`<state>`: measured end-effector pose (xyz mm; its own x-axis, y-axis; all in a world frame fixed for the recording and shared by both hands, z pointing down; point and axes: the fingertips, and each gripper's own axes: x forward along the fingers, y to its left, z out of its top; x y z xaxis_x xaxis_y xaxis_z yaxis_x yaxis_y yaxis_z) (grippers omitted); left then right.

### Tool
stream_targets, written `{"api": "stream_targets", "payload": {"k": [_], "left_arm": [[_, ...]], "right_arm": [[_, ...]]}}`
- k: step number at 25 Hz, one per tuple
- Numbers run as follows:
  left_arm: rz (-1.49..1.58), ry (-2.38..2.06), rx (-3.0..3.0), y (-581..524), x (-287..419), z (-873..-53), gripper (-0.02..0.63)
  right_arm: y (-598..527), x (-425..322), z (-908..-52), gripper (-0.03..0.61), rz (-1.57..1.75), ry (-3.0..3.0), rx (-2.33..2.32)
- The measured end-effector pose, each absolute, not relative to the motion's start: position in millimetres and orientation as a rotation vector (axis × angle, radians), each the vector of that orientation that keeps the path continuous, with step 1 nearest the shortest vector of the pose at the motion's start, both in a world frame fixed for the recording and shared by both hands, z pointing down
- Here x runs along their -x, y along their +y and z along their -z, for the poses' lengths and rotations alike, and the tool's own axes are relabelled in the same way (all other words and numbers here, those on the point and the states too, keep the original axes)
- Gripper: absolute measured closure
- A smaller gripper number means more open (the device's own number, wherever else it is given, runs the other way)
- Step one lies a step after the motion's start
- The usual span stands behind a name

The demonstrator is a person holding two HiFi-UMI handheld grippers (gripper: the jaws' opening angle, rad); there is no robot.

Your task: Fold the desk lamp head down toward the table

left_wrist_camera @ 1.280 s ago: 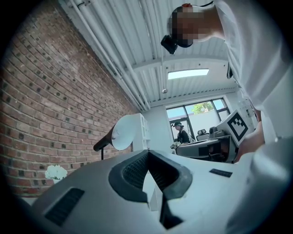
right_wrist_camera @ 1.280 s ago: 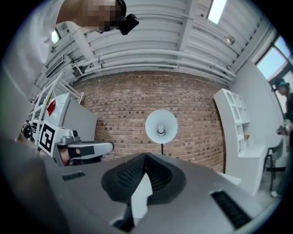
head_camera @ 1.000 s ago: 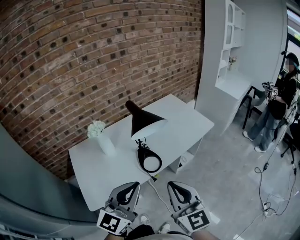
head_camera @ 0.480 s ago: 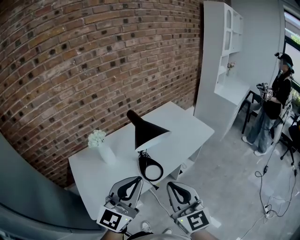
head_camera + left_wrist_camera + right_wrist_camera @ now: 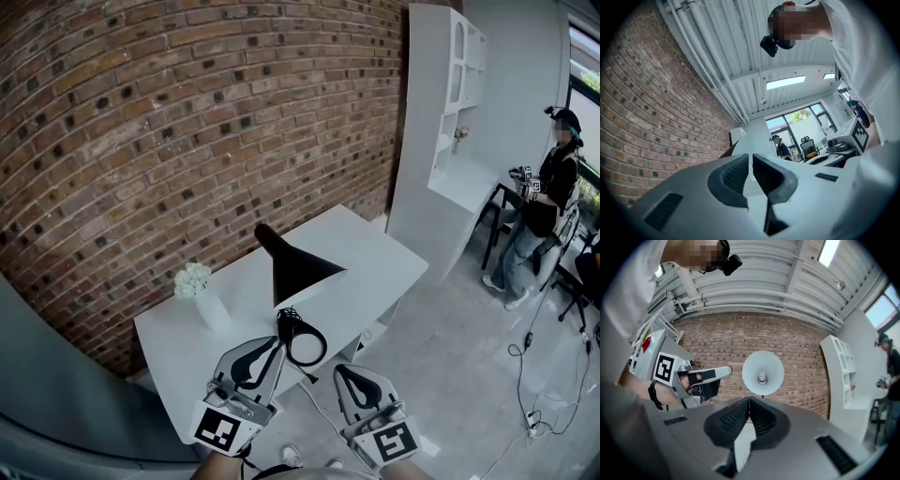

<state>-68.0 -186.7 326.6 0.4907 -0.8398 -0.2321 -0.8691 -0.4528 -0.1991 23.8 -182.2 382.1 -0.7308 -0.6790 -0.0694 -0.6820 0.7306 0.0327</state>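
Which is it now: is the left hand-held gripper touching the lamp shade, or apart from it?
Apart. The right gripper view shows bare brick wall between the left hand-held gripper and the lamp shade.

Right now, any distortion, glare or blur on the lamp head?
Head view: barrel distortion bows the brick wall, yet the lamp head is sharp, no glare. Right gripper view: fisheye, black corners; its white inside faces the camera, bright but not blown out. Left gripper view: black corners, bright window at the back.
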Motion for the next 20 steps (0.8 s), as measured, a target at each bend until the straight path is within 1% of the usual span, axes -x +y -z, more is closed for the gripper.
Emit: {"api": "stream_targets", "payload": {"k": [12, 14, 17, 20], "left_arm": [[-0.159, 1.404, 2.446, -199, 71, -317, 0.602], [-0.152, 1.389, 2.446, -201, 69, -314, 0.565], [-0.144, 1.362, 2.441, -205, 67, -308, 0.557], [-0.152, 1.339, 2.430, -210, 65, -299, 0.534]], "right_arm": [[-187, -20, -392, 0.560, -0.087, 2.888, 1.153], [-187, -20, -391, 0.560, -0.087, 2.889, 1.159], [-188, -17, -389, 0.560, -0.085, 2.881, 1.153], [-189, -16, -389, 0.560, -0.087, 2.882, 1.155]]}}
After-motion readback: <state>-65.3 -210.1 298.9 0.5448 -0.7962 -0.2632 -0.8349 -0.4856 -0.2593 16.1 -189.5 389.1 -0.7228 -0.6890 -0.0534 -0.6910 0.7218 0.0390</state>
